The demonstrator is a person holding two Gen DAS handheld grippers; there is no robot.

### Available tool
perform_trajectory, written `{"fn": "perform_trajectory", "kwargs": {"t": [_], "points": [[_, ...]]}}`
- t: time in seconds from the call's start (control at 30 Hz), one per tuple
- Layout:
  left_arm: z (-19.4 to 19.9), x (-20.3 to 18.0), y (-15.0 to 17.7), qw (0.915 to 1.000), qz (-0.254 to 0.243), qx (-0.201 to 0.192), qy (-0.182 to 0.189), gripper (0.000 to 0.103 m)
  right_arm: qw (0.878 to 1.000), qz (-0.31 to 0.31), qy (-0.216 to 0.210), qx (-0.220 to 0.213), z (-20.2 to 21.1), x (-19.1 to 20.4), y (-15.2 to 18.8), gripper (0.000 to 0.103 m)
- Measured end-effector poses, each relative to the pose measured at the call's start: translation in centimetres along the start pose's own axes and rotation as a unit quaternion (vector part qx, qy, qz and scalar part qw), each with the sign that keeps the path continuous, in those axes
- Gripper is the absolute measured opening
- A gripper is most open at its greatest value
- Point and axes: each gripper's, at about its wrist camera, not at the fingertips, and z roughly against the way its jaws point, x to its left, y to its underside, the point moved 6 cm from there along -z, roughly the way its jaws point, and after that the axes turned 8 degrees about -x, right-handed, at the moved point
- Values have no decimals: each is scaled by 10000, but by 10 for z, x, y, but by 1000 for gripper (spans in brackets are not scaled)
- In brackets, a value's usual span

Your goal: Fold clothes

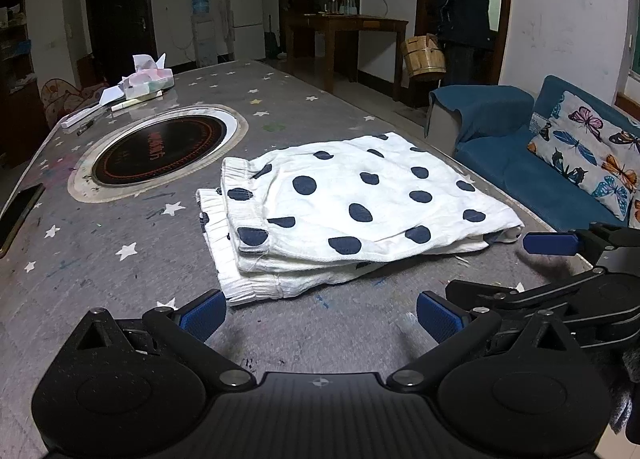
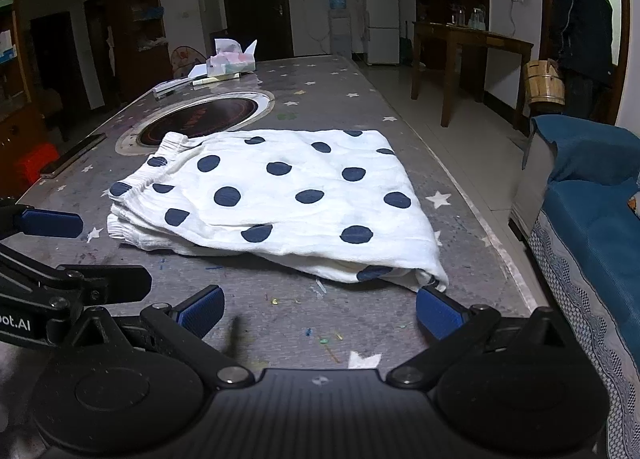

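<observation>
A white garment with dark blue dots (image 1: 352, 211) (image 2: 280, 203) lies folded in layers on the grey star-patterned table (image 1: 120, 279) (image 2: 360, 99), its elastic waistband toward the left. My left gripper (image 1: 320, 317) stands open just in front of the garment's near edge, empty. My right gripper (image 2: 320, 315) is open too, holding nothing; its right fingertip (image 2: 436, 315) sits close by the garment's near right corner. Each wrist view shows the other gripper at its side edge, with a blue pad (image 1: 552, 243) (image 2: 52, 223).
A round black cooktop (image 1: 160, 149) (image 2: 200, 121) is set into the table beyond the garment. A tissue box (image 1: 148, 79) (image 2: 230, 59) and papers lie at the far end, a phone (image 2: 72, 155) on the left edge. A blue sofa (image 1: 560, 163) (image 2: 592, 219) stands right. A person (image 1: 464, 11) with a wooden bucket (image 1: 424, 57) stands by a far doorway.
</observation>
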Motion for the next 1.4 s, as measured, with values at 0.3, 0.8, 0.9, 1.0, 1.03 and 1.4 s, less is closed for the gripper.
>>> {"fn": "perform_trajectory", "kwargs": {"t": [0.3, 0.8, 0.9, 1.0, 1.03, 1.4], "points": [[6, -1, 2, 10000, 12, -37, 5, 103, 10000, 4, -16, -37, 5, 2, 1, 103], [12, -3, 4, 10000, 38, -68, 15, 103, 10000, 34, -24, -50, 9, 7, 3, 103], [13, -3, 5, 10000, 35, -73, 17, 103, 10000, 34, -25, -41, 9, 6, 4, 103], [13, -3, 6, 10000, 36, -63, 18, 103, 10000, 30, -25, -31, 9, 6, 5, 103], [13, -4, 6, 10000, 36, -62, 20, 103, 10000, 28, -29, -28, 9, 6, 5, 103], [13, -4, 7, 10000, 35, -61, 22, 103, 10000, 16, -28, -9, 9, 5, 7, 103]]}}
